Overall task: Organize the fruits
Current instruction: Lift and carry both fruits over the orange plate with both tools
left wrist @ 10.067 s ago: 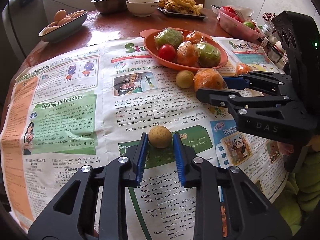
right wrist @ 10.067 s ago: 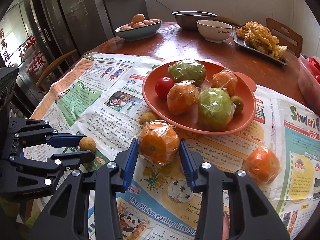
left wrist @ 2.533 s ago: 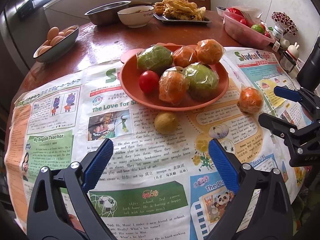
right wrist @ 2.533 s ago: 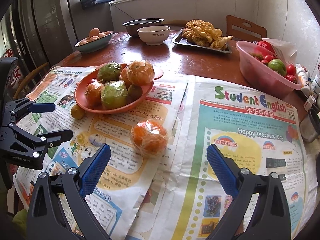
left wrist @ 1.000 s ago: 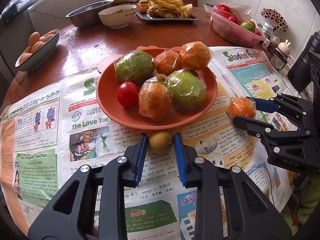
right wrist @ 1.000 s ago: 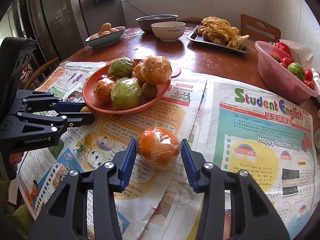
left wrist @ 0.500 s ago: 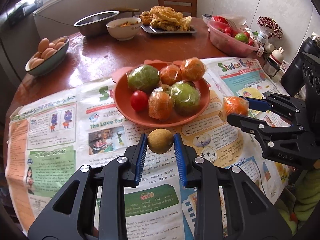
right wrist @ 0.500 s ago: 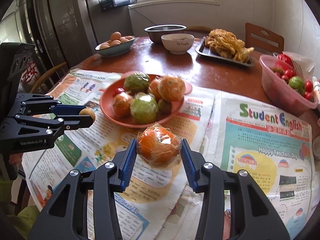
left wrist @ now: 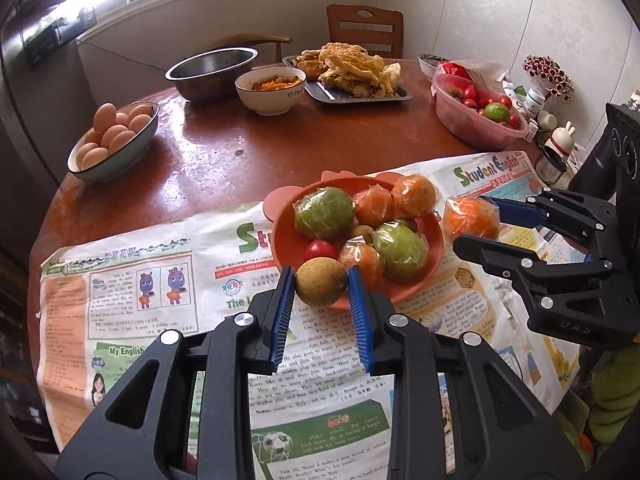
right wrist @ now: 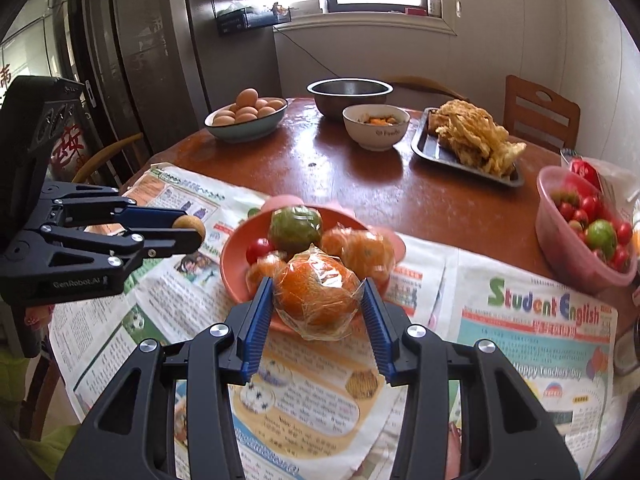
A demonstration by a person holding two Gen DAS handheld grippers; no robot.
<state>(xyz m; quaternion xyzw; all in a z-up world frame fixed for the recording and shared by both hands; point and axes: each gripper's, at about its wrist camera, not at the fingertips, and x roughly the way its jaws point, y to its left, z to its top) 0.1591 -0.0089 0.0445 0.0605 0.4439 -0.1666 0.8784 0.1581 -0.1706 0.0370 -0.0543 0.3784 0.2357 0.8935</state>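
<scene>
My left gripper [left wrist: 321, 294] is shut on a small round brown fruit [left wrist: 321, 282] and holds it in the air just in front of the orange plate [left wrist: 285, 249]. The plate holds wrapped green fruits, wrapped oranges and a red tomato [left wrist: 321, 249]. My right gripper [right wrist: 317, 303] is shut on a plastic-wrapped orange [right wrist: 316, 295] and holds it above the plate's near rim [right wrist: 232, 268]. The wrapped orange [left wrist: 472, 218] shows at the plate's right side in the left wrist view. The brown fruit [right wrist: 190, 224] shows left of the plate in the right wrist view.
Newspaper [left wrist: 160, 292] covers the near half of the round brown table [left wrist: 224, 160]. Behind stand a bowl of eggs [left wrist: 114, 140], a steel bowl [left wrist: 212, 70], a white bowl [left wrist: 270, 88], a tray of fried food [left wrist: 352, 76] and a pink tub of fruit [left wrist: 476, 116]. Small jars [left wrist: 552, 156] stand at the right.
Both grippers have risen higher off the newspaper with their fruits and now hover by the plate, the left at its front, the right at its side.
</scene>
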